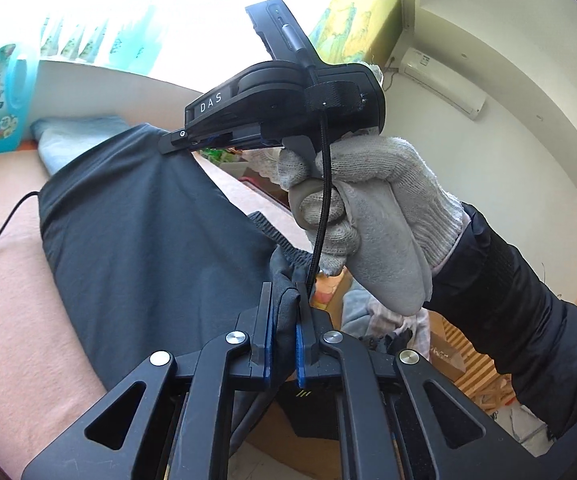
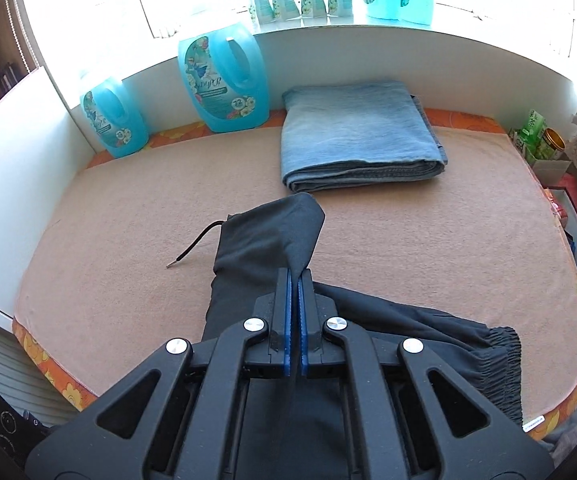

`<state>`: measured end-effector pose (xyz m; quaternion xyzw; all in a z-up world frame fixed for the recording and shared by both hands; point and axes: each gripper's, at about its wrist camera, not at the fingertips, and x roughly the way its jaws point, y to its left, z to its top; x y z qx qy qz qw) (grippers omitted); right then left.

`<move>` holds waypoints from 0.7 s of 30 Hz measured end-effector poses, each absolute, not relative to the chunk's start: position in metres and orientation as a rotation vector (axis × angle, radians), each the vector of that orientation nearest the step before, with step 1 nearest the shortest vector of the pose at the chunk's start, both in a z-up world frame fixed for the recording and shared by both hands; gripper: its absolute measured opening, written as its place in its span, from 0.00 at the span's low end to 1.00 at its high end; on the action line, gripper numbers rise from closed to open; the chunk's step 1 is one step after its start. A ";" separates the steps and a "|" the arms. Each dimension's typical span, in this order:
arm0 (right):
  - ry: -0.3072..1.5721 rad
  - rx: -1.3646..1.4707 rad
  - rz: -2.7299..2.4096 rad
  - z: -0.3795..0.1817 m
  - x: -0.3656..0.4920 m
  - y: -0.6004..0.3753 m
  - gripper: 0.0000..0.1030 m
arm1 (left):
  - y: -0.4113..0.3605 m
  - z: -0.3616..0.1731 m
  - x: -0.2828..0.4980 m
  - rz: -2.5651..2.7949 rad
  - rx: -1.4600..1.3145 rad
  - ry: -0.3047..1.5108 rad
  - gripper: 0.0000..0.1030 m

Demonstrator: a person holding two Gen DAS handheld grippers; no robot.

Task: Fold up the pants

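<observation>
Nearest in the left wrist view: left gripper [image 1: 284,304], black with blue pads, clamped on a bunched fold of the dark grey soft-fabric pants [image 1: 148,240] beside the gathered elastic waistband. Just beyond, seen only here: a hand in a white knitted glove [image 1: 372,216] squeezing the handle of the right gripper [image 1: 172,142], its tips pinching a raised edge of the same cloth, partly blocking the room behind. Farther right, a white wall-mounted air conditioner [image 1: 440,80].

From the right wrist view instead: right gripper [image 2: 295,280] pressed together on a thin peaked corner of the pants [image 2: 264,240], the rest draped over the peach terry-cloth table cover [image 2: 428,240], ribbed waistband lying off to the right. Left of the cloth, a black drawstring with metal tip [image 2: 192,248] lying loose on the cover. Beyond, a neatly folded light blue denim stack [image 2: 356,140], well apart from the dark fabric. Against the white back wall, two translucent turquoise detergent jugs [image 2: 224,80], with more bottles and pouches on the bright sill
</observation>
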<state>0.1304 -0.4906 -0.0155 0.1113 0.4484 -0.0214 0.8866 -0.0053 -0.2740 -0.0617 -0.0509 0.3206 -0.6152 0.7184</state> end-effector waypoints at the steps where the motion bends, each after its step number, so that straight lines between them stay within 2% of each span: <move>1: 0.930 0.232 -0.059 -0.014 0.126 -0.502 0.03 | -0.283 -0.062 -0.005 -1.379 -0.108 0.714 0.07; 14: 0.949 0.283 -0.237 -0.050 0.071 -0.617 0.03 | -0.401 -0.085 -0.014 -1.545 -0.036 0.796 0.07; 21: 1.033 0.283 -0.271 -0.091 0.077 -0.644 0.03 | -0.423 -0.094 -0.015 -1.535 0.006 0.831 0.07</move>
